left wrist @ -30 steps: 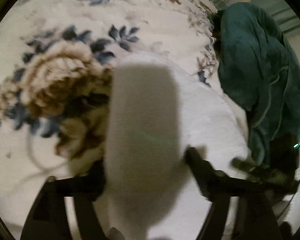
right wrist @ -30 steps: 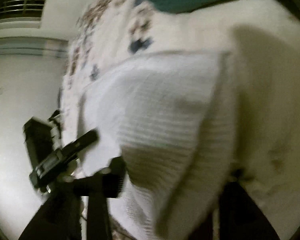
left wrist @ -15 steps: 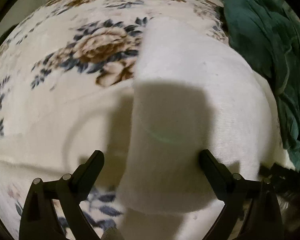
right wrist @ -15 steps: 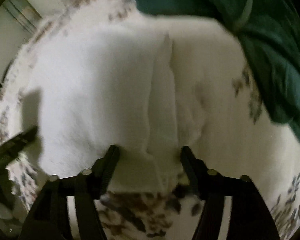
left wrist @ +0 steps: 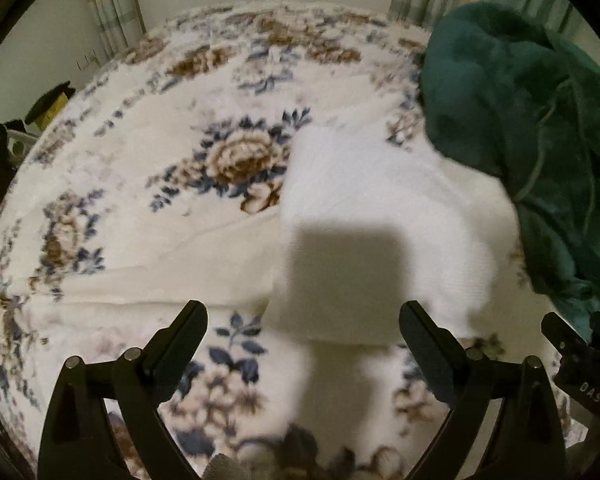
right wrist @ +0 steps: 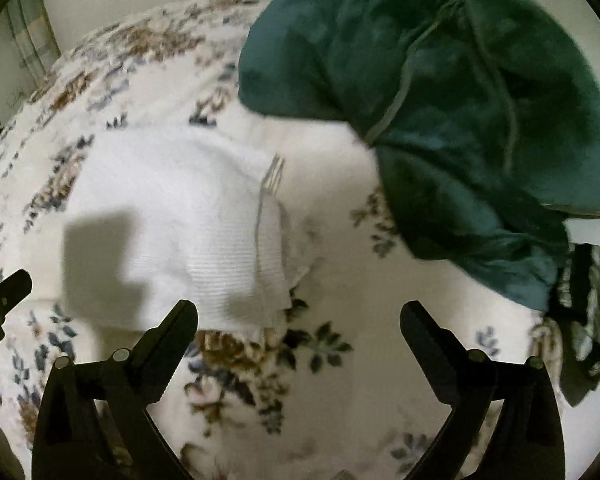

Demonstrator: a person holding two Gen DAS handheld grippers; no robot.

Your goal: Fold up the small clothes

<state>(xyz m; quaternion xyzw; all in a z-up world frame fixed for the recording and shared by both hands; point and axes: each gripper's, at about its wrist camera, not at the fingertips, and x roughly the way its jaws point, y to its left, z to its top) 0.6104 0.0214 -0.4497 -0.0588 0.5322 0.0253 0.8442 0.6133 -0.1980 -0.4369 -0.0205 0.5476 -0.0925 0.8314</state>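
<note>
Lying released on floral blanket (left wrist: 148, 152): white garment (left wrist: 380, 208) (folded); left gripper (left wrist: 303, 320) spread empty, right gripper (right wrist: 299, 318) opening, empty.

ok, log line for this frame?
white garment: folded on floral blanket | left tongs: open, empty | right tongs: opening, empty | green garment: unfolded

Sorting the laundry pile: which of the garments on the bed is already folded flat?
The white knit garment, a neat flat rectangle on the floral blanket. The dark teal fleece garment beside it lies crumpled in a heap.
</note>
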